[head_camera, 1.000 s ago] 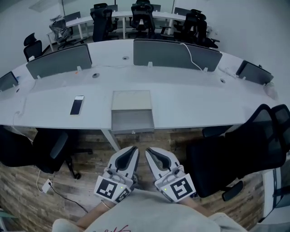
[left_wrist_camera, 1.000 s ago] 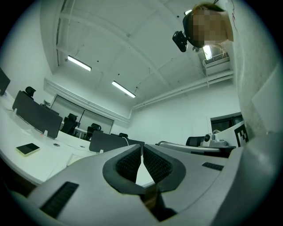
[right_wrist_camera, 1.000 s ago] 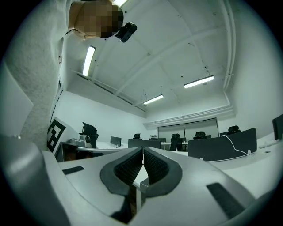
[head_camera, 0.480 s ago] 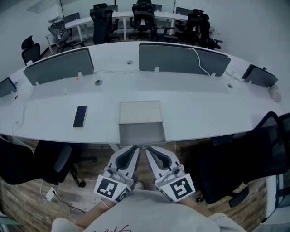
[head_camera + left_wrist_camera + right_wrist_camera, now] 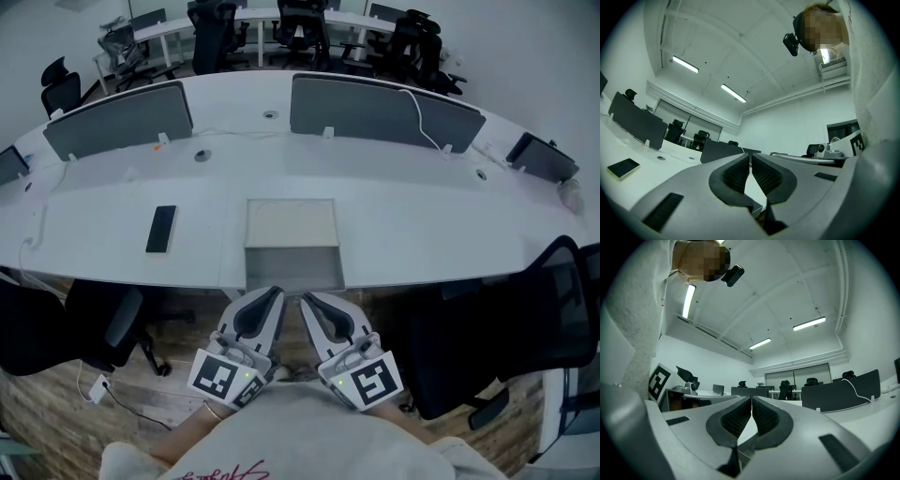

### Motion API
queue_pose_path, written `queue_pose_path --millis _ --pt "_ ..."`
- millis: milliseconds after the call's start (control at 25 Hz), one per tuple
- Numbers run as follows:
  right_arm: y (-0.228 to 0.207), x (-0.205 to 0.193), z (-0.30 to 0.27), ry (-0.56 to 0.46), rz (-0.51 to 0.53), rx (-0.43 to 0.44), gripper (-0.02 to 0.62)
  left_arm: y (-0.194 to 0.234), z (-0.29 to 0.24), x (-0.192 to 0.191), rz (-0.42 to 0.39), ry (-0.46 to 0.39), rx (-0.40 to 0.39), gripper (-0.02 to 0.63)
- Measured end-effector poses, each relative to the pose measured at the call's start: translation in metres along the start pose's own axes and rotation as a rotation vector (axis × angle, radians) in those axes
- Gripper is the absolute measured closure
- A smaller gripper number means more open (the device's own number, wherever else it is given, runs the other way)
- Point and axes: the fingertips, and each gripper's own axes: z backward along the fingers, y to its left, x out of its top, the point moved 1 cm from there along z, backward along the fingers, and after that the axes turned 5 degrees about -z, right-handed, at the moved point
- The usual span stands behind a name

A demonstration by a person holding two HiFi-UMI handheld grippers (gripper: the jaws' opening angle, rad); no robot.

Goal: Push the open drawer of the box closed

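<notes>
1. Closer in than a second ago: tips of the left gripper (image 5: 270,294) and right gripper (image 5: 307,298) now just at the front of the open drawer (image 5: 293,267), well short of it before.
2. Jaws of both pressed together, nothing between them; held side by side, about equally near.
3. Straight ahead of the tips: drawer front, broadside to them, sticking out past the bench (image 5: 422,225) edge; contact not clear.
4. Behind it: the box (image 5: 291,223) on the bench, sliding axis running directly away.
5. Probably a straight forward push, centred to avoid skewing.
6. Phone (image 5: 161,229) well apart to the left, office chair (image 5: 525,319) off to the right; neither in the path.
</notes>
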Motion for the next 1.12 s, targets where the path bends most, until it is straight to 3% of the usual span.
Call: queue_pose_path --millis 200,320,520,1120 --pt "-0.005 -0.002 -0.002 0.021 0.035 0.009 0.574 0.002 -0.002 0.01 0.003 -0.029 0.038 0.575" --pt "-0.014 -0.023 0.001 0.105 0.102 -0.022 0.574 0.003 -0.002 0.009 0.012 -0.022 0.049 0.575" --pt "-0.03 -0.066 0.007 0.217 0.001 -0.064 0.574 0.005 -0.002 0.005 0.028 -0.014 0.064 0.575" --pt "-0.034 -0.18 0.004 0.449 -0.076 -0.051 0.545 0.019 0.001 0.0 0.025 0.013 0.089 0.575"
